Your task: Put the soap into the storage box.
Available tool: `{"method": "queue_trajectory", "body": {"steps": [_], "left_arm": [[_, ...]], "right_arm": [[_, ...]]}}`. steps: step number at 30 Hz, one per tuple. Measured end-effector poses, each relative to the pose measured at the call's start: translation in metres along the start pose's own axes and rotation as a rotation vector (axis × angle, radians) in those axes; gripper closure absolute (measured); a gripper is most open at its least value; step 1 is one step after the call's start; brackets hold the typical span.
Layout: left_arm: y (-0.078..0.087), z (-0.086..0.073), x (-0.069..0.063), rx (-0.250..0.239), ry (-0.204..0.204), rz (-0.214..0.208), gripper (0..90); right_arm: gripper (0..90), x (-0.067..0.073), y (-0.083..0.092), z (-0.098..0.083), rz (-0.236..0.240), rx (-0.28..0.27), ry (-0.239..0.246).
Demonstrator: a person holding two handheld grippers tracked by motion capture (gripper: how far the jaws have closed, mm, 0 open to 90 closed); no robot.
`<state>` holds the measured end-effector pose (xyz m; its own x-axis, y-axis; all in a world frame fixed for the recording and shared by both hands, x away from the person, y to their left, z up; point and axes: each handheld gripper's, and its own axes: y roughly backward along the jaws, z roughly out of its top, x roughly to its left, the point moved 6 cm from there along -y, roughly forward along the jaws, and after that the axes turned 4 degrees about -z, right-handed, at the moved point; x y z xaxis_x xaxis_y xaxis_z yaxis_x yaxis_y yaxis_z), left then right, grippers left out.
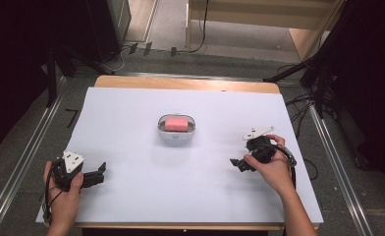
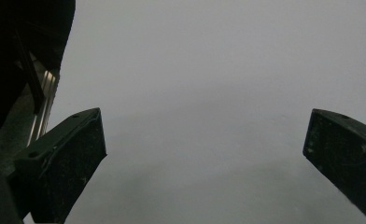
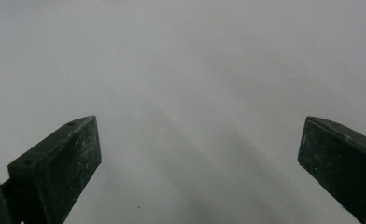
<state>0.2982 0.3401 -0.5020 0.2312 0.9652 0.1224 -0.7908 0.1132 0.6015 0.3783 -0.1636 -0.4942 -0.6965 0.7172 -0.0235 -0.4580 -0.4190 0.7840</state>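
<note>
Two forearms come in from the near edge, each hand gripping a black claw. The left claw (image 1: 98,174) sits low at the near left, pointing right, its jaws spread wide with nothing between them. The right claw (image 1: 238,163) sits at the near right, pointing left, jaws likewise spread wide and empty. The two are well apart.

High view is evenly lit and fairly sharp on the white sheet (image 1: 146,196), with dark surroundings at both sides and soft shadows. Both gripper views are dim, grey and hazy, with the sheet featureless and out of focus.
</note>
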Motion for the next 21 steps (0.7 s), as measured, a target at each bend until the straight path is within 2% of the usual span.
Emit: {"method": "queue_trajectory", "body": {"steps": [9,21], "left_arm": [[0.0,0.0,0.0,0.0,0.0,0.001,0.0],[0.0,0.0,0.0,0.0,0.001,0.002,0.0]], "right_arm": [[0.1,-0.01,0.01,-0.021,-0.017,-0.051,-0.063],[0.2,-0.022,0.02,-0.044,-0.047,-0.104,-0.118]]}}
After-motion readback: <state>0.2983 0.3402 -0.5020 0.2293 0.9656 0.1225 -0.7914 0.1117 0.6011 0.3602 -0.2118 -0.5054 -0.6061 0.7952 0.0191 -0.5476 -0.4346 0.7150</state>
